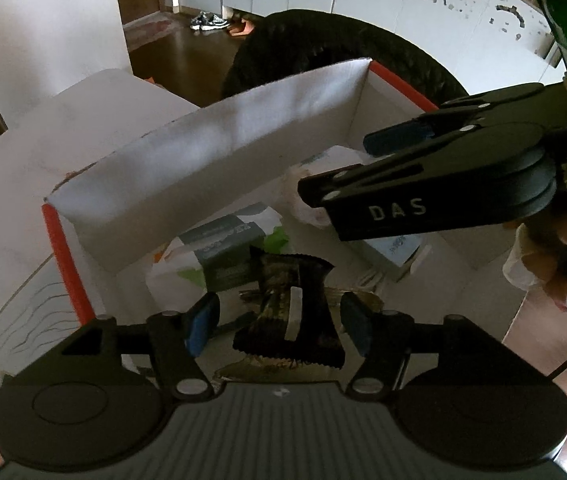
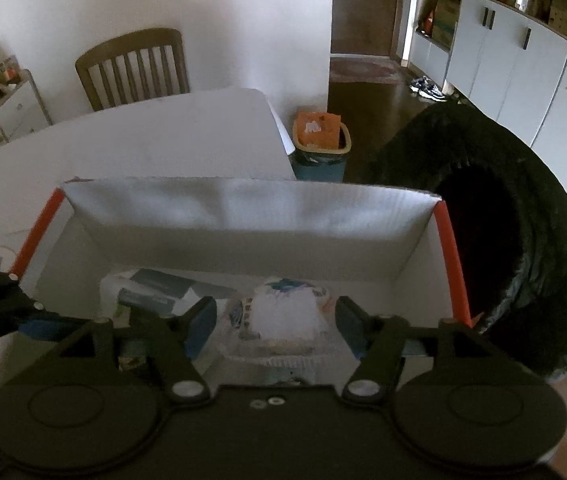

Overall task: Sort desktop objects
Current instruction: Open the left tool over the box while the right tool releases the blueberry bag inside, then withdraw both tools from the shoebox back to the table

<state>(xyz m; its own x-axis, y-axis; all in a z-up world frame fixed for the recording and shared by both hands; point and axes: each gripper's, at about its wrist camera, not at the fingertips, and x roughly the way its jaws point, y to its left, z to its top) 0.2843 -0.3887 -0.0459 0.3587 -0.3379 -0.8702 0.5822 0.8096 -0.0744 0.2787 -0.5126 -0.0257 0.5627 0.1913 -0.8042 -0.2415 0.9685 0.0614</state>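
A white cardboard box (image 1: 211,144) with orange rims stands on the table and holds several packets. My left gripper (image 1: 279,326) is open over the box, with a dark crinkled snack packet (image 1: 291,312) lying between and below its blue pads, not gripped. My right gripper (image 2: 275,326) is open over the box above a white plastic-wrapped packet (image 2: 283,312). The right gripper also shows in the left wrist view (image 1: 371,168), reaching in from the right. A grey-and-white carton (image 1: 223,248) lies in the box beside the dark packet.
The white table (image 2: 143,136) stretches behind the box, with a wooden chair (image 2: 135,68) at its far side. A black padded chair back (image 2: 523,220) stands right of the box. A bin (image 2: 323,148) with an orange packet stands on the floor beyond.
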